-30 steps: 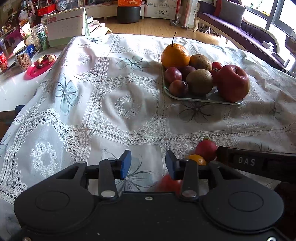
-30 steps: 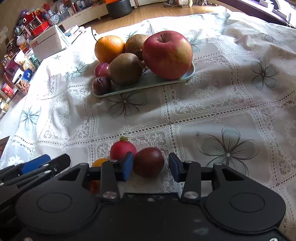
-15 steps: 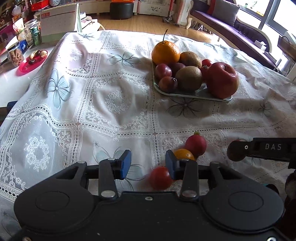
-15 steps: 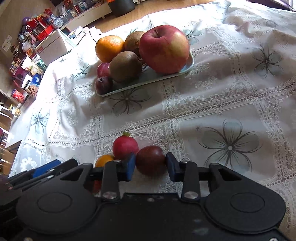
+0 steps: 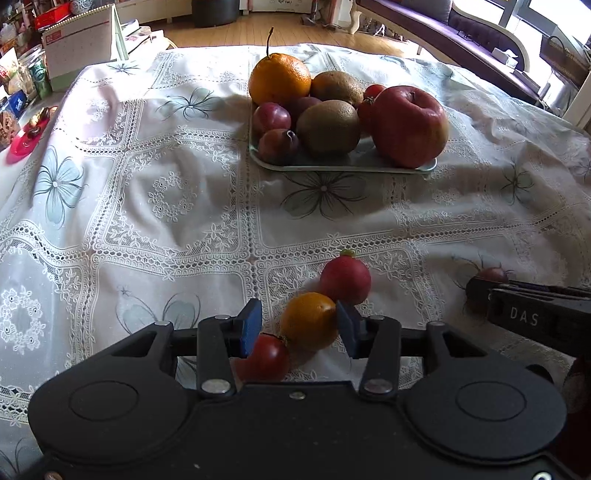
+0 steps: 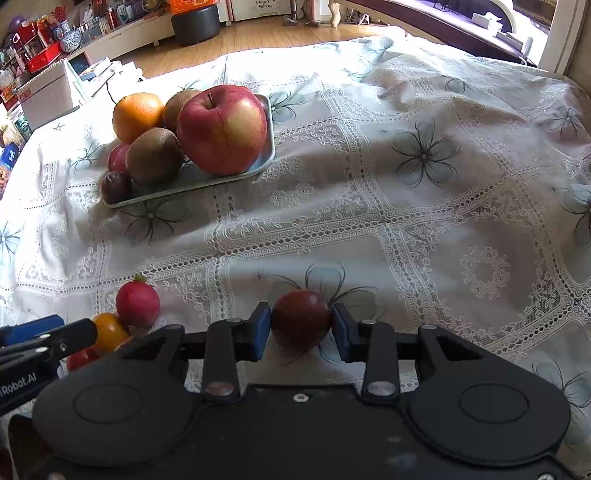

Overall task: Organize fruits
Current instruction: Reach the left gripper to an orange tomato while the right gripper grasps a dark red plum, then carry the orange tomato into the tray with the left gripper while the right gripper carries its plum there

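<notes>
A tray [image 5: 343, 168] [image 6: 192, 186] holds a large red apple [image 5: 408, 125], an orange [image 5: 279, 79], kiwis and plums. My left gripper [image 5: 299, 330] is open around a small orange fruit [image 5: 308, 321] on the cloth, with a red tomato [image 5: 264, 356] by its left finger and a red radish-like fruit [image 5: 345, 278] just beyond. My right gripper [image 6: 301, 326] is shut on a dark plum [image 6: 301, 319], held away from the other loose fruits [image 6: 136, 304].
A lace tablecloth [image 5: 166, 192] covers the table. A red dish [image 5: 26, 134], cans and a calendar [image 5: 79, 48] stand at the far left. A sofa [image 5: 480, 33] and wooden floor lie beyond the table.
My right gripper has closed on the dark plum and carried it right, away from the radish. My left gripper has moved forward and right, so the small orange fruit now lies between its fingers.
</notes>
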`<state>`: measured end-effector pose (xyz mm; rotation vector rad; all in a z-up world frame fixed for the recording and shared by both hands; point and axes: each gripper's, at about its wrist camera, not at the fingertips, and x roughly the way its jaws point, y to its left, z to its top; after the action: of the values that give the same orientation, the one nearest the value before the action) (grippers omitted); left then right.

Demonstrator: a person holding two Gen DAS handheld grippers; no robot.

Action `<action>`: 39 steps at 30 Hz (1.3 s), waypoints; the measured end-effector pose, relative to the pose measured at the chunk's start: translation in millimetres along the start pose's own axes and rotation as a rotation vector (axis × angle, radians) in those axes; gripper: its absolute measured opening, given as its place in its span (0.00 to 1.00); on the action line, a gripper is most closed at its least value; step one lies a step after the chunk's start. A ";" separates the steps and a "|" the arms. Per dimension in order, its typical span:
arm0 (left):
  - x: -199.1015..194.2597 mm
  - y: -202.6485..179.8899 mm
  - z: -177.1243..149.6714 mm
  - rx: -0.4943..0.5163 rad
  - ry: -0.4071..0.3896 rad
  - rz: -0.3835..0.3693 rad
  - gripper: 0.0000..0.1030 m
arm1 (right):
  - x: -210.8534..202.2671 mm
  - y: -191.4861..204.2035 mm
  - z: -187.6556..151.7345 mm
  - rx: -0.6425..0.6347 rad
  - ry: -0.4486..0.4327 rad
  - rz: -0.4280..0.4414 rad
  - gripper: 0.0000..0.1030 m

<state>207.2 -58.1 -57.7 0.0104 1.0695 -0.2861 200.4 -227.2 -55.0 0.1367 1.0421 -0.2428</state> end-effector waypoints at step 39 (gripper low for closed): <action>-122.0 2.9 -72.1 -0.085 -0.093 0.058 0.45 | -135.1 -13.0 -60.0 -0.033 -0.125 0.217 0.36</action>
<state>91.1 -17.2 12.5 -0.0468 0.9867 -0.1867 81.8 -208.1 32.1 0.2008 0.8986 -0.0372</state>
